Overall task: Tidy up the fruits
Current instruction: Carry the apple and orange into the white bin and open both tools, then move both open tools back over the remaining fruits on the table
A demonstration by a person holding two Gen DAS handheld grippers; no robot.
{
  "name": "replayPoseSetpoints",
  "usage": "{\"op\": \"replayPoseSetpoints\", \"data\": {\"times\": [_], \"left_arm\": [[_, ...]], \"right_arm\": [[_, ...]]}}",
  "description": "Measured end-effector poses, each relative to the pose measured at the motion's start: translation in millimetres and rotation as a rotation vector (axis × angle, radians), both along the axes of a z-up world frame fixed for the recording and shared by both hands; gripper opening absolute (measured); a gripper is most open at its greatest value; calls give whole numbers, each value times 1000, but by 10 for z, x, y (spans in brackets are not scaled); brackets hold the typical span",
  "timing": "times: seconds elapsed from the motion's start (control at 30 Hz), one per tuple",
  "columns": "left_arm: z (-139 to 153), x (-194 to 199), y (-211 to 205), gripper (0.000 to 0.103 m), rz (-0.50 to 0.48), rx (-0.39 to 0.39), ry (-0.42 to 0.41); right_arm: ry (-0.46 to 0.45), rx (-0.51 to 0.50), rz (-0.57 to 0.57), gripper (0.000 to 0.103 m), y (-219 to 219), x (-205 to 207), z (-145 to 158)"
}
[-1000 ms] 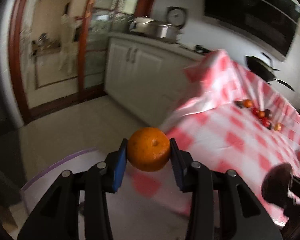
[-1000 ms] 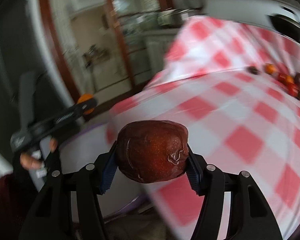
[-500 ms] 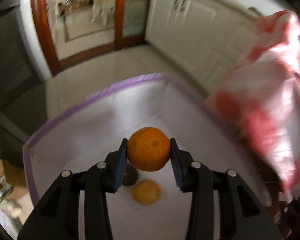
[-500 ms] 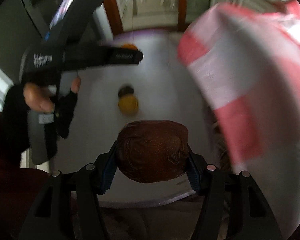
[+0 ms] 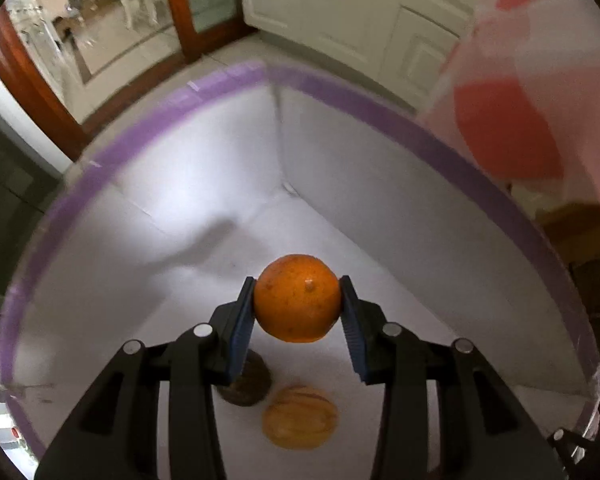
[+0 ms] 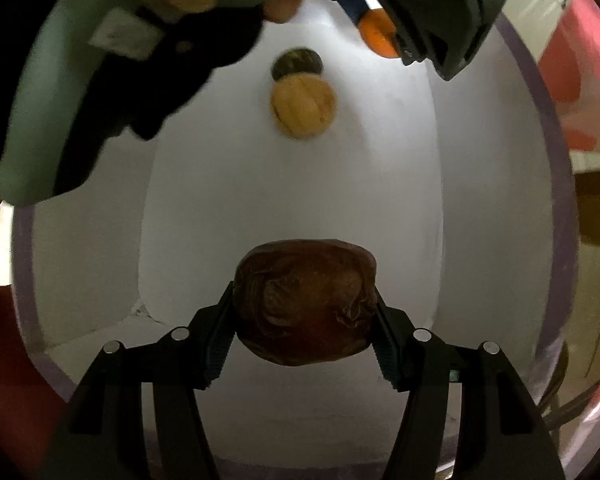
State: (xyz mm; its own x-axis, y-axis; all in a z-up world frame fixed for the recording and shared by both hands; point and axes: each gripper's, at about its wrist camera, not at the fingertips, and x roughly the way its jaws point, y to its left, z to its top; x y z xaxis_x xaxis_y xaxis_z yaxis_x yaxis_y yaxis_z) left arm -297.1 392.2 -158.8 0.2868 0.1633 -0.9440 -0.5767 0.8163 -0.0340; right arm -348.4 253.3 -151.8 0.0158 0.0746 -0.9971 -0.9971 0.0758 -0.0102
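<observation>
My left gripper [image 5: 298,300] is shut on an orange [image 5: 297,298] and holds it inside a white box with a purple rim [image 5: 380,116], above the box floor. On that floor lie a yellow-tan ribbed fruit [image 5: 299,422] and a dark round fruit [image 5: 244,384], side by side. My right gripper [image 6: 304,312] is shut on a dark red-brown wrinkled fruit [image 6: 305,306], held over the same box [image 6: 540,128]. In the right wrist view the yellow fruit [image 6: 302,104], the dark fruit [image 6: 297,62] and the left gripper with its orange [image 6: 378,34] show ahead.
The red-and-white checked tablecloth [image 5: 532,92] hangs right beside the box. White cabinets [image 5: 340,4] and a wood-framed glass door [image 5: 180,8] stand beyond. The hand holding the left gripper [image 6: 140,60] fills the upper left of the right wrist view.
Both grippers have swung from the table down over the box and moved lower into it, each still holding its fruit.
</observation>
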Motion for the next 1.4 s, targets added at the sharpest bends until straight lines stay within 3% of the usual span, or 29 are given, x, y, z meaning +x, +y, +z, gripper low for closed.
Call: {"op": "replayPoseSetpoints", "data": {"times": [0.4, 0.5, 0.53, 0.6, 0.63, 0.77, 0.8, 1.0, 1.1, 1.13, 1.17, 1.2, 1.23, 1.3, 1.4], "left_arm": [[-261, 49, -199, 42, -60, 3, 99], [-267, 34, -198, 43, -50, -3, 112], [-254, 26, -192, 45, -43, 0, 113], [-201, 31, -170, 71, -23, 14, 107], [-152, 28, -160, 75, -12, 24, 96], [147, -73, -177, 77, -2, 46, 42], [264, -104, -177, 81, 1, 67, 24], [1063, -252, -133, 86, 42, 312, -29], [1584, -336, -185, 86, 116, 450, -127], [1821, -375, -249, 86, 153, 506, -202], [2001, -283, -280, 93, 171, 538, -258], [2299, -285, -425, 102, 183, 583, -373], [2470, -264, -570, 101, 177, 602, -438], [2840, -136, -935, 101, 120, 627, -597], [3096, 285, -1437, 101, -33, 569, -693]], "right_arm": [[27, -72, -42, 64, -132, 46, -120], [24, -54, -44, 72, -106, 82, -93], [16, -31, -45, 73, -120, 84, -34], [6, 7, -45, 75, -135, 66, 59], [-8, 31, -47, 75, -162, 66, 122], [-55, 159, -45, 76, -287, 83, 461], [-55, 203, -41, 76, -362, 70, 561], [-85, 514, 14, 78, -740, 62, 1332], [-149, 683, -15, 80, -906, 145, 1823], [-162, 729, -38, 81, -977, 167, 1964], [-179, 778, -66, 83, -1070, 235, 2099], [-198, 829, -99, 86, -1111, 268, 2260], [-224, 888, -143, 87, -1190, 322, 2395], [-280, 982, -236, 88, -1498, 527, 2664], [-387, 1048, -397, 88, -2059, 932, 2847]]}}
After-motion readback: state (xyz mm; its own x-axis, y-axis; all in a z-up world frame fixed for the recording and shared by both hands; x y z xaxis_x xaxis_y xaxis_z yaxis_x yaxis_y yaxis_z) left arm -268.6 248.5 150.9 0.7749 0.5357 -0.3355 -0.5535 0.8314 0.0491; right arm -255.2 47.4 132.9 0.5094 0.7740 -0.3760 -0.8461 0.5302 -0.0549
